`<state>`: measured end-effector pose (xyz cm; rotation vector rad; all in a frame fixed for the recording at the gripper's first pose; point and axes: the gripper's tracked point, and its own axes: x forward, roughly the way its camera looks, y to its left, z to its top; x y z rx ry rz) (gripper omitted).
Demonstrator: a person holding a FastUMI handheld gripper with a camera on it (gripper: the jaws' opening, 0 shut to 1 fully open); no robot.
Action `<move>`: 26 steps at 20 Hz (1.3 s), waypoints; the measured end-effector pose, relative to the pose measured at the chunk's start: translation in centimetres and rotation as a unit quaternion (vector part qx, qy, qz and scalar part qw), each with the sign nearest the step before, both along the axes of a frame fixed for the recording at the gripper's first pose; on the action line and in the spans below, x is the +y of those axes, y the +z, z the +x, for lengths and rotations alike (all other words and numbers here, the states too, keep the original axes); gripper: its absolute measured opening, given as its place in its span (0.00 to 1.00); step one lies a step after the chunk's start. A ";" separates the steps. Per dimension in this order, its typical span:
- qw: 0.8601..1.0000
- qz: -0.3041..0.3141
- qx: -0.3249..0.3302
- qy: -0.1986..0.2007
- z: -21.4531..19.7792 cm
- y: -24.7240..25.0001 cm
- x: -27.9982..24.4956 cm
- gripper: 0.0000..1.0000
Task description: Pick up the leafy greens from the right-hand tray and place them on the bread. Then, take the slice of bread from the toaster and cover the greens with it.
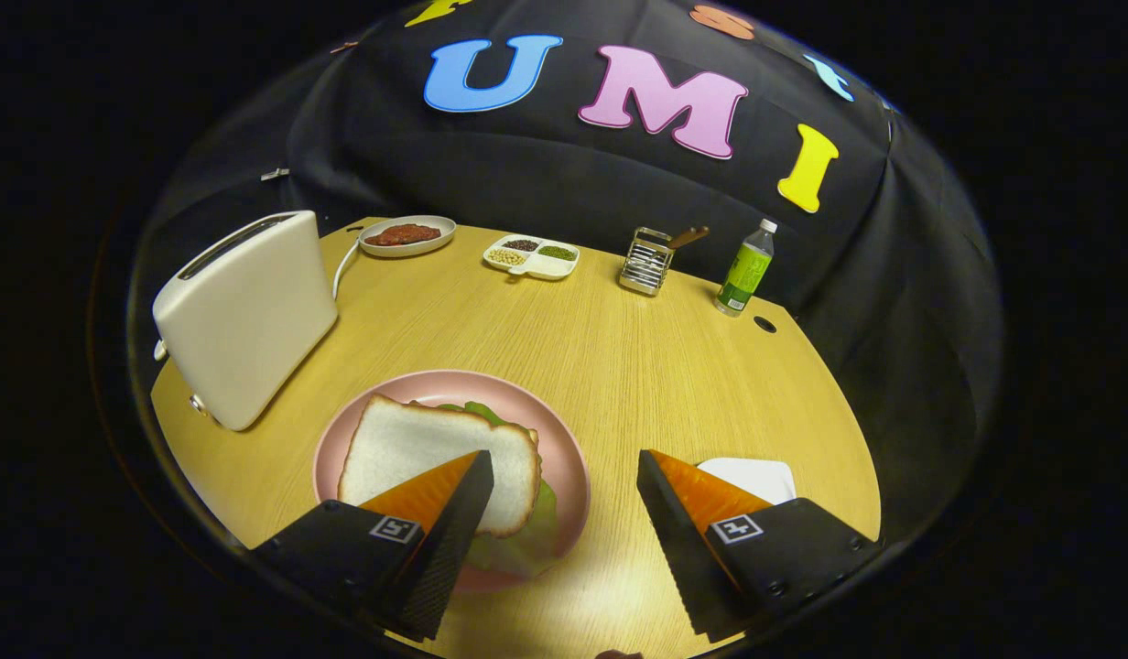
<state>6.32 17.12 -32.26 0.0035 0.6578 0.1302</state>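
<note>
A slice of bread (pixel 427 453) lies on top of leafy greens (pixel 518 540) on a pink plate (pixel 564 458), just ahead of my left finger. Green leaf edges stick out behind and to the right of the slice. My gripper (pixel 564 471) is open with nothing between its fingers; the left finger overlaps the near corner of the slice in view. A white toaster (pixel 248 316) stands to the left of the plate, its slot showing no bread. A white tray (pixel 756 476) sits on the right, partly hidden behind my right finger.
At the table's far side stand a plate with red food (pixel 406 235), a divided dish of beans (pixel 532 256), a wire rack (pixel 648 261) and a green bottle (pixel 745 270). A small hole (pixel 764 324) marks the tabletop near the bottle.
</note>
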 end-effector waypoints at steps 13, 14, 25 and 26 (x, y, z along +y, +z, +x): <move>0.990 0.041 -0.130 0.030 -1.7 16.0 -2.4 0.99; 0.989 0.048 -0.140 0.031 -2.2 17.6 -2.8 0.99; 0.968 0.026 -0.240 0.063 -7.0 28.8 -6.2 0.98; 0.967 0.028 -0.246 0.063 -7.3 29.4 -6.3 0.98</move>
